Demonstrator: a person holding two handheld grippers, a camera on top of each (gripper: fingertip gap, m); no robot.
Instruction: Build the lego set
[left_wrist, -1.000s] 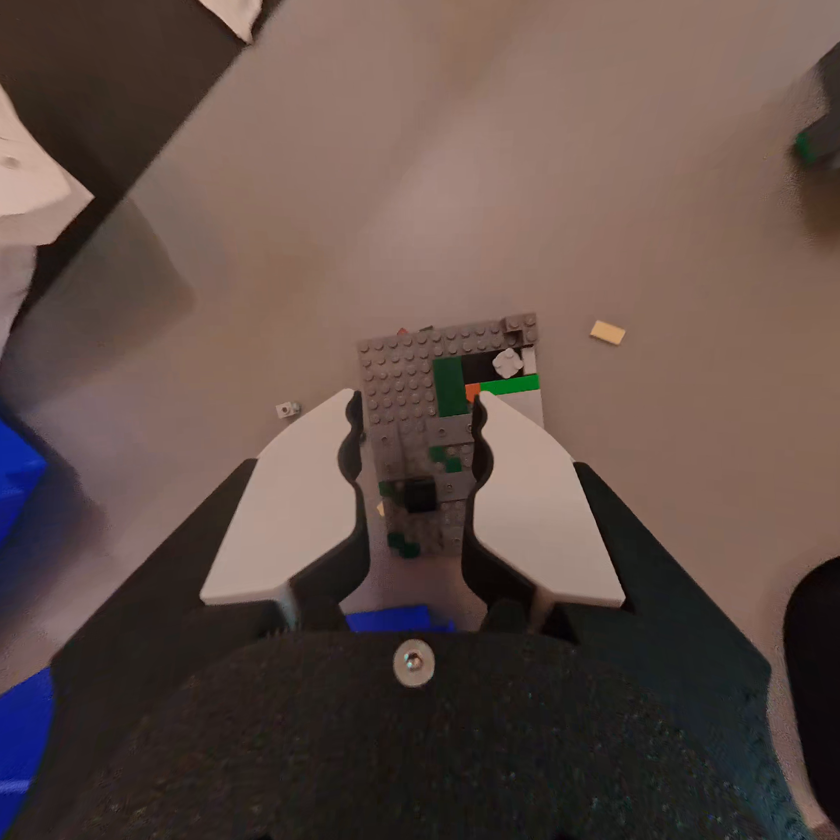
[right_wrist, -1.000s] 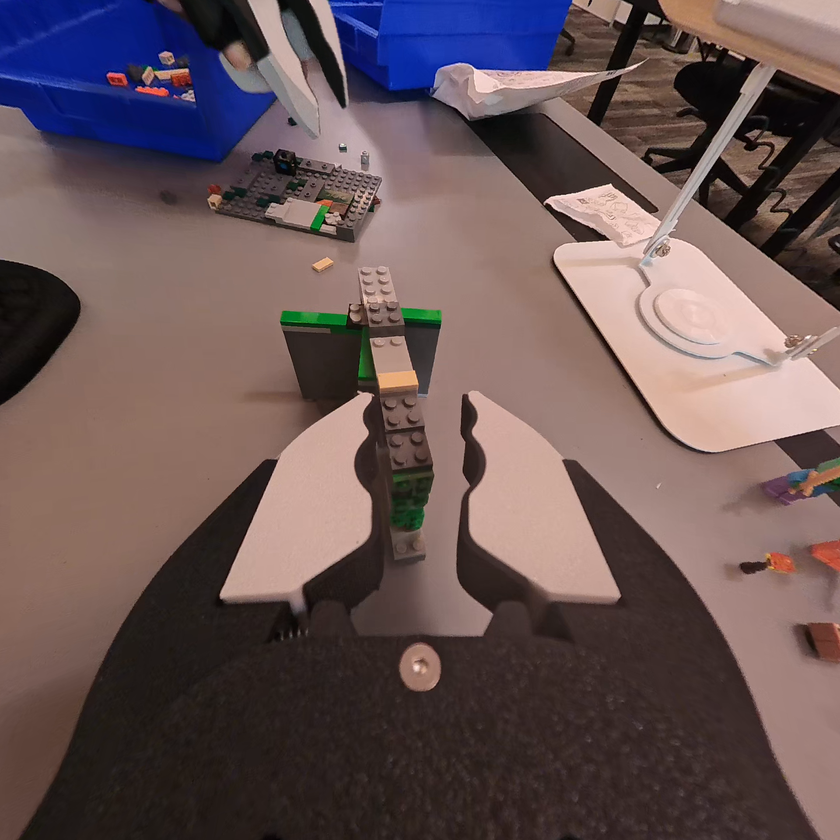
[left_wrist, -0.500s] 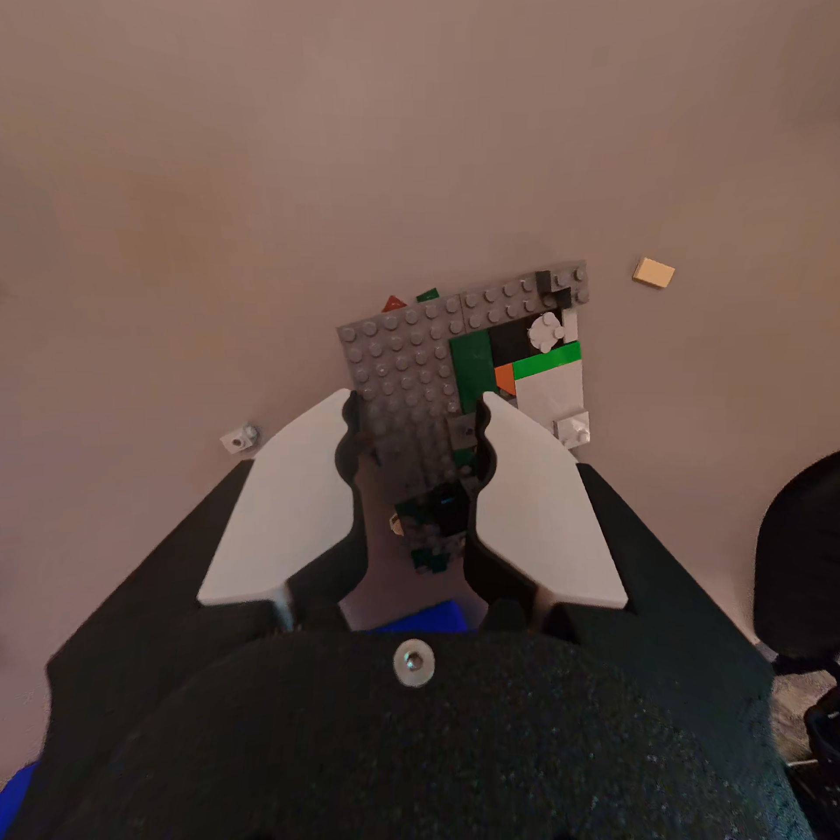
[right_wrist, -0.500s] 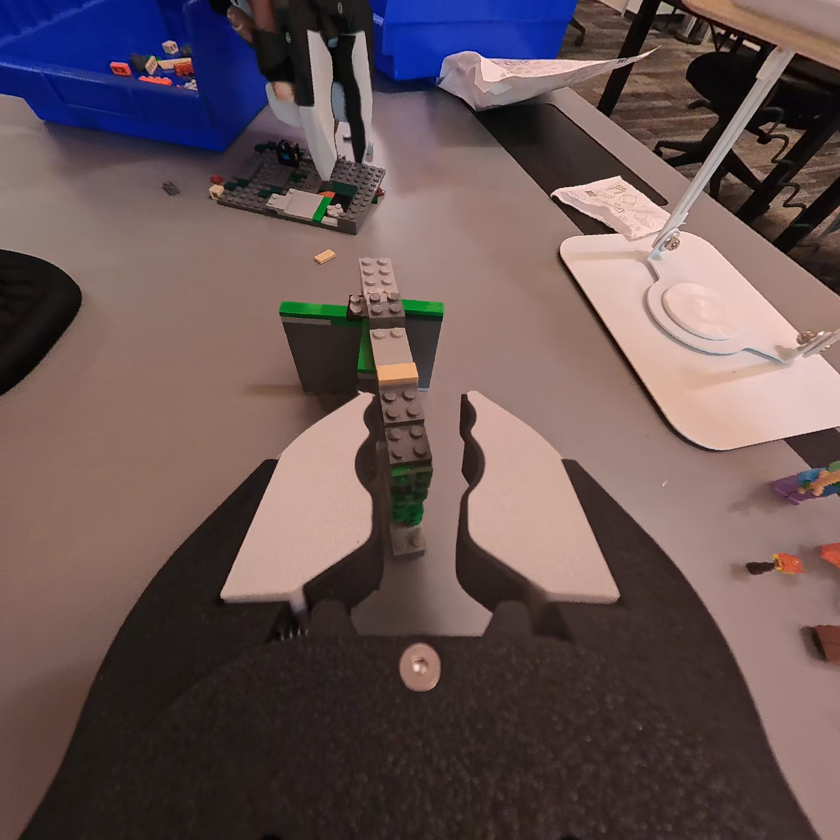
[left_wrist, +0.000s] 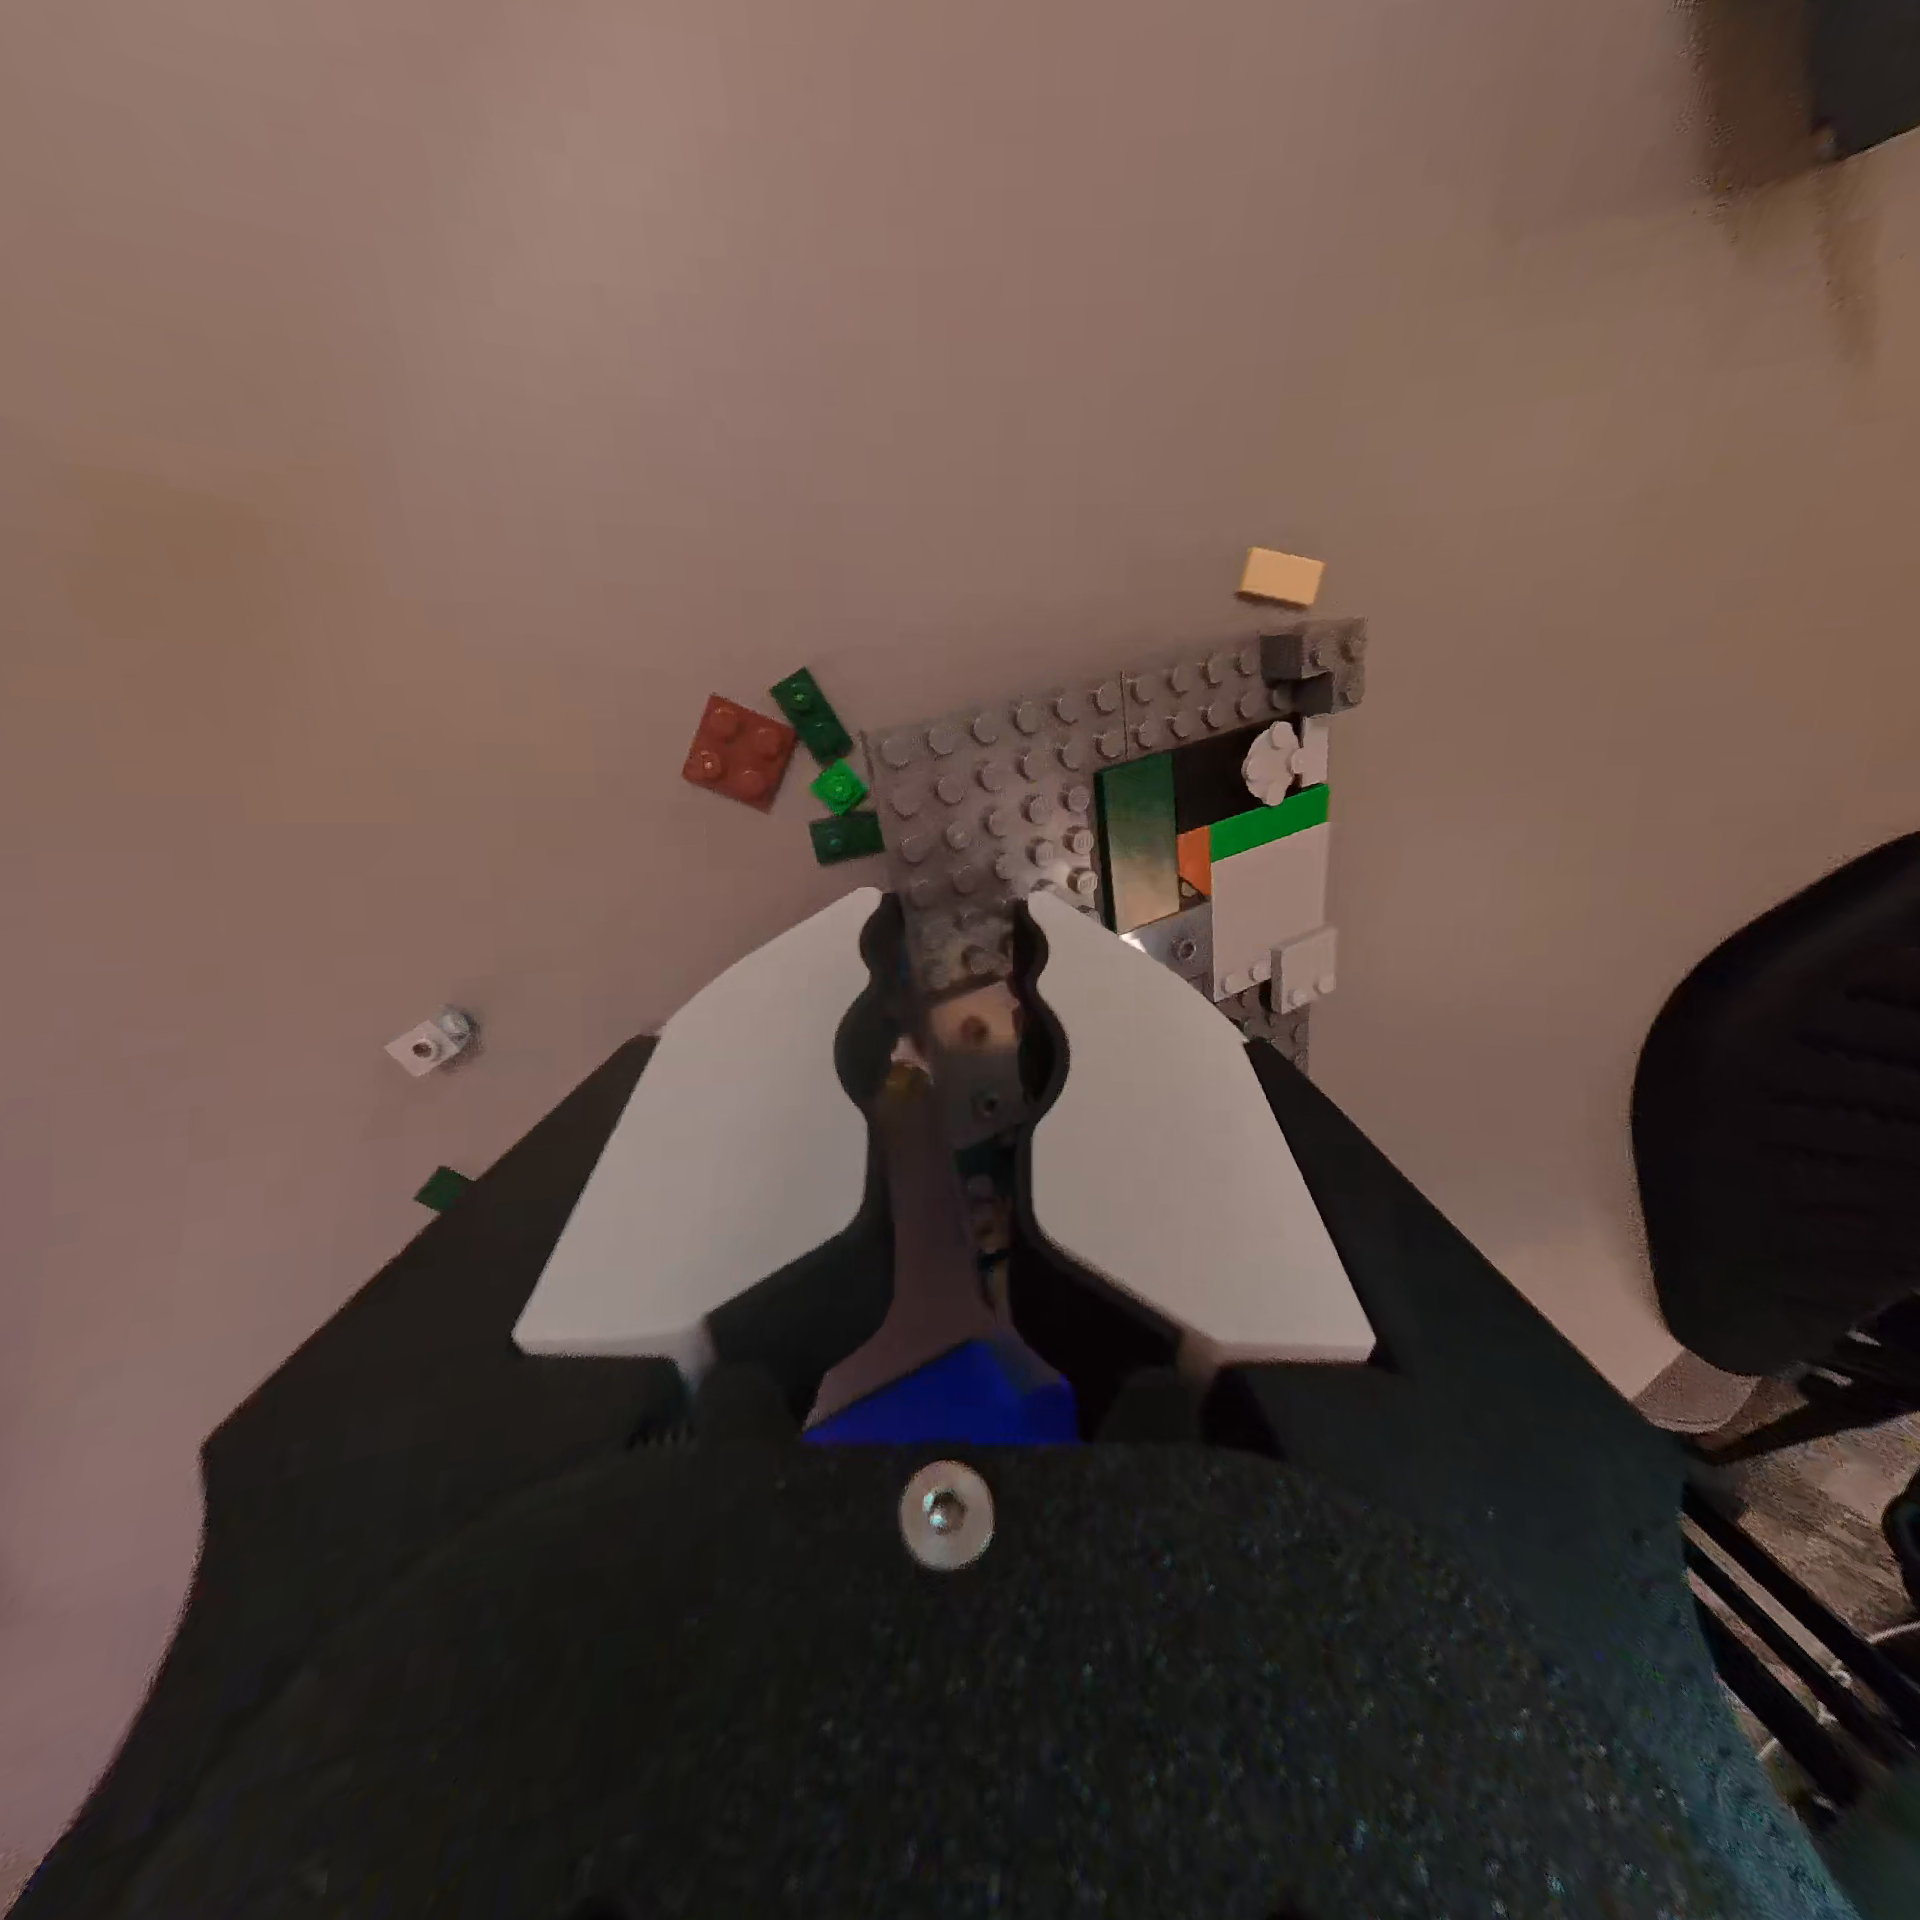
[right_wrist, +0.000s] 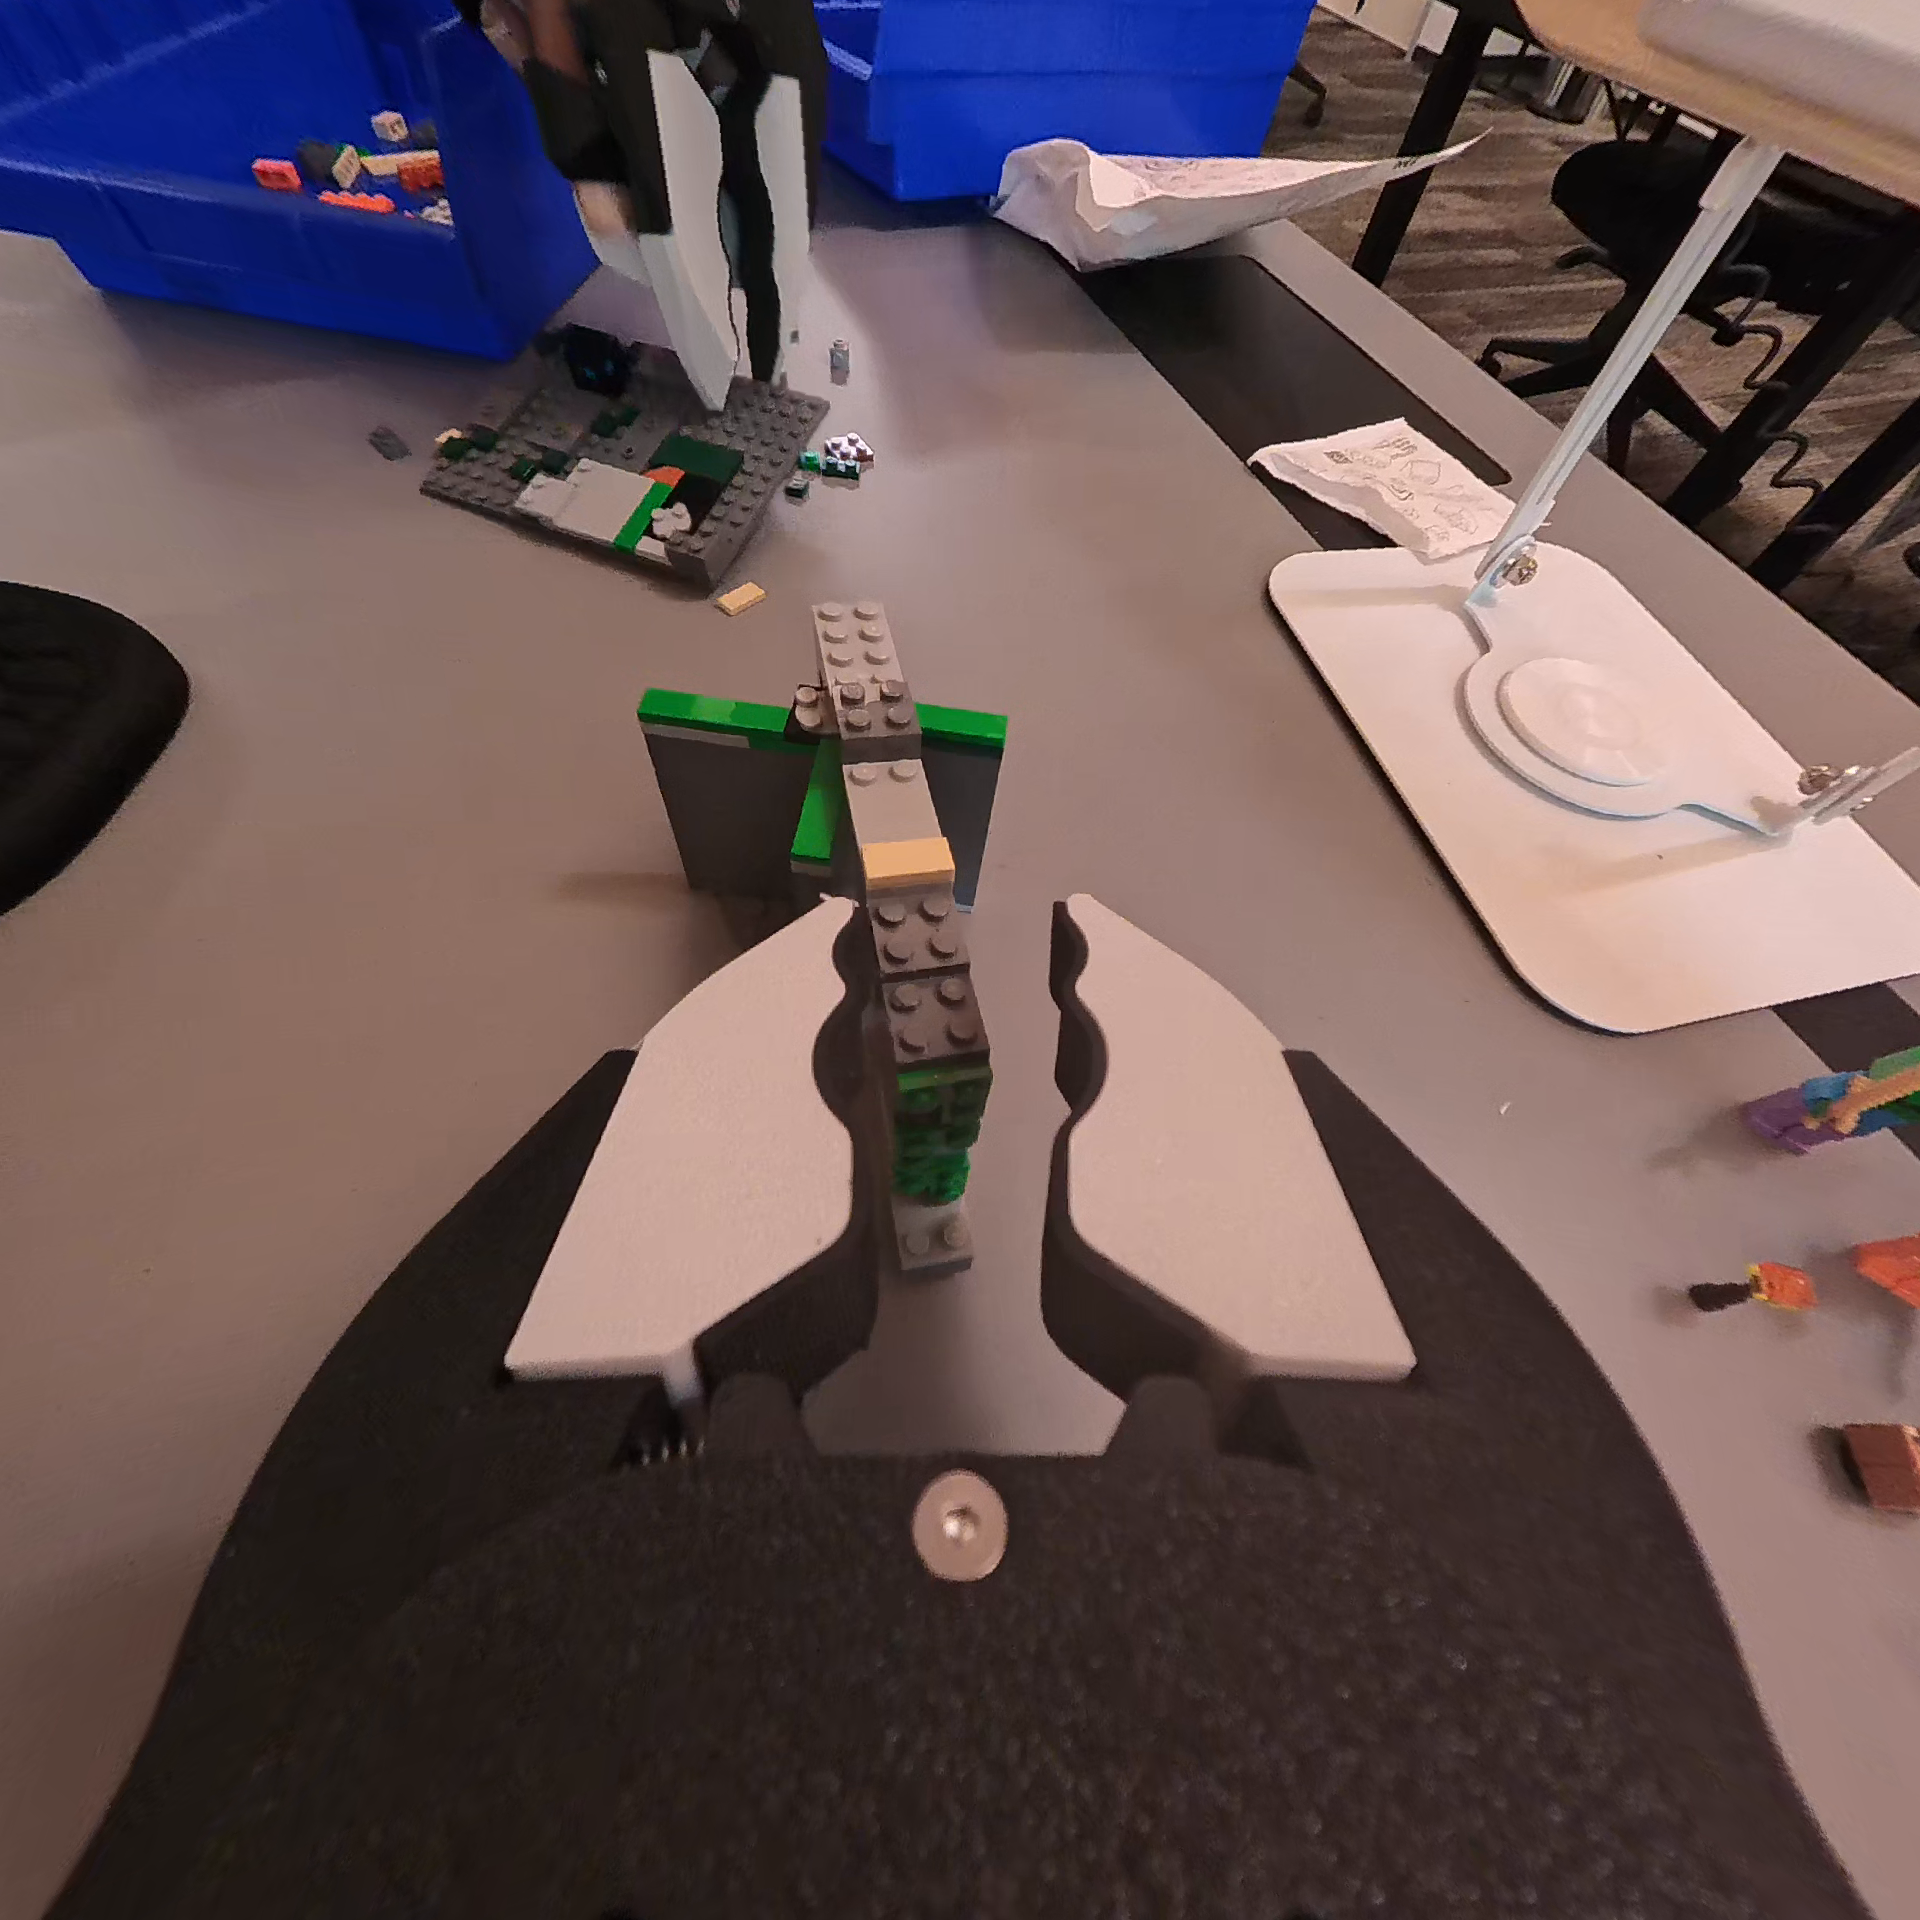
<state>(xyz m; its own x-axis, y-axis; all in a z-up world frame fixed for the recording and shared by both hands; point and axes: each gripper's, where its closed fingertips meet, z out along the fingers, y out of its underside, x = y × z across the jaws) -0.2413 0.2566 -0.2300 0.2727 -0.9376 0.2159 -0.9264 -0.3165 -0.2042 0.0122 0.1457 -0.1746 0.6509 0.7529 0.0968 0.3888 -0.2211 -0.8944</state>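
A flat grey baseplate build (left_wrist: 987, 800) with green, white and orange tiles lies on the grey table; it also shows in the right wrist view (right_wrist: 623, 478). My left gripper (left_wrist: 964, 904) points straight down at its edge with the jaws nearly closed, pinching the plate there. It shows far off in the right wrist view (right_wrist: 743, 379). My right gripper (right_wrist: 956, 909) is open and straddles an upright wall of grey and green bricks (right_wrist: 925, 1018). That wall is joined to a green-topped dark grey cross wall (right_wrist: 727, 800).
Loose red (left_wrist: 738, 753) and green pieces (left_wrist: 836, 790), a tan tile (left_wrist: 1280, 575) and a small light grey piece (left_wrist: 431, 1042) lie around the plate. Blue bins (right_wrist: 260, 208) stand at the back. A white lamp base (right_wrist: 1558, 779) and small figures (right_wrist: 1829, 1107) are at the right. Across from one pair of fingers to the other is roughly 30 cm.
My left gripper has come down onto the baseplate and narrowed its jaws. The plate has shifted, and red and green pieces beside it now show fully. My right gripper has stayed put.
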